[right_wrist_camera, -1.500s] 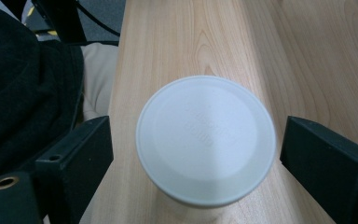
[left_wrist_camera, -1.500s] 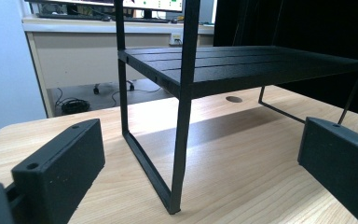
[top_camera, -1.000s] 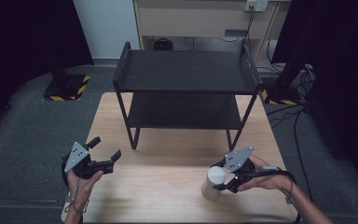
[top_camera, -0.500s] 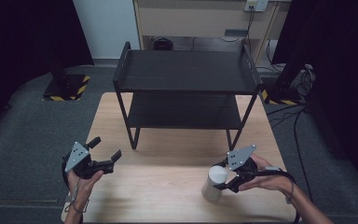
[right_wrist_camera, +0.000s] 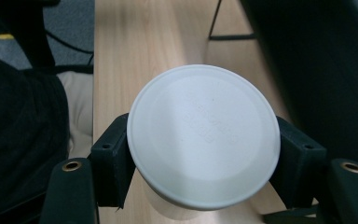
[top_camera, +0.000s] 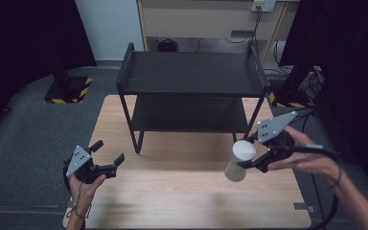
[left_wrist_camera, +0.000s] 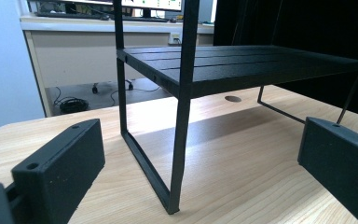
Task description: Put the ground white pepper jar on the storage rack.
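right claw (top_camera: 252, 152) gripping cup (top_camera: 238, 161) before shelf (top_camera: 191, 91)

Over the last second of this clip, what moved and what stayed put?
The right gripper, shut on the white canister, carried it up off the table and slightly right, toward the black shelf rack; it now hangs tilted. The left gripper, open, and the rack stayed put.

black two-tier shelf rack (top_camera: 191, 81) on wooden table (top_camera: 172, 191)
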Demonstrator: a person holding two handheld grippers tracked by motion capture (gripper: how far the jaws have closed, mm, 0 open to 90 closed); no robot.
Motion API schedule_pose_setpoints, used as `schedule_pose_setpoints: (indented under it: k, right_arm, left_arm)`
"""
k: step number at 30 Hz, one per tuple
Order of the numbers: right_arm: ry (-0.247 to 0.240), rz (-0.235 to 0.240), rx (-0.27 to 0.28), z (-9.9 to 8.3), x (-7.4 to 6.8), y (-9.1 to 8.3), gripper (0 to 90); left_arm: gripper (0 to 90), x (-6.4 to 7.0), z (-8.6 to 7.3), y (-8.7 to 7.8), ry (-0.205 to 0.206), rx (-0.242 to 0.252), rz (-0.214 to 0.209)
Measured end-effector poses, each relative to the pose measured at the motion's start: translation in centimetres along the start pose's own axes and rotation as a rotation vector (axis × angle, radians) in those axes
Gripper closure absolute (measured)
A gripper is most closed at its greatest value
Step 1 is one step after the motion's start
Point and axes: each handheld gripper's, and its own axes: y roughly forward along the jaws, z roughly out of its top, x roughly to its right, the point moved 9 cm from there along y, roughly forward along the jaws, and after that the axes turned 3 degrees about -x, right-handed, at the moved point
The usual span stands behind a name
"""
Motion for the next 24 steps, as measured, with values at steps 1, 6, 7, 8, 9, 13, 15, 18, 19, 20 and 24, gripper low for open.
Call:
schedule_pose_setpoints:
  k: [1, 6, 7, 8, 9, 13, 15, 18, 19, 20, 24]
  right_arm:
    - [0.003, -0.010, 0.003, 0.7, 0.0, -0.9, 33.1]
    - [0.004, -0.061, -0.026, 4.6, 0.0, -5.1, 33.0]
    - [0.006, -0.065, -0.028, 5.2, 0.1, -5.6, 33.0]
    - [0.003, -0.070, -0.035, 6.0, 0.1, -6.3, 33.0]
    - [0.001, -0.076, -0.040, 6.7, 0.1, -6.9, 33.0]
    - [0.010, -0.091, -0.030, 9.3, 0.3, -9.0, 33.0]
    - [0.020, -0.102, -0.017, 10.3, 0.5, -9.8, 33.0]
    - [0.051, -0.130, 0.002, 11.7, 0.9, -10.8, 33.0]
    - [0.067, -0.143, 0.011, 12.1, 1.1, -11.1, 33.0]
    - [0.085, -0.164, 0.015, 12.7, 1.4, -11.4, 33.0]
    - [0.170, -0.224, 0.008, 14.2, 2.3, -12.1, 33.0]
  left_arm:
    - [0.0, 0.0, 0.0, 0.0, 0.000, 0.000, 0.000]
    - [0.0, 0.0, 0.0, 0.0, -0.001, -0.001, 0.000]
    - [0.0, 0.0, 0.0, 0.0, -0.002, 0.000, 0.000]
    - [0.0, 0.0, 0.0, 0.0, -0.002, -0.001, 0.000]
    - [0.0, 0.0, 0.0, 0.0, -0.002, -0.001, 0.000]
    - [0.0, -0.1, 0.0, 0.0, -0.006, 0.003, 0.000]
    - [0.0, -0.1, 0.0, 0.0, -0.007, 0.003, 0.000]
    - [0.0, -0.1, 0.0, -0.1, -0.006, 0.006, -0.001]
    - [0.0, -0.1, 0.0, -0.1, -0.009, 0.007, 0.000]
    - [0.0, -0.1, 0.0, -0.1, -0.008, 0.007, 0.001]
    - [0.0, -0.2, 0.0, -0.1, -0.013, 0.012, 0.002]
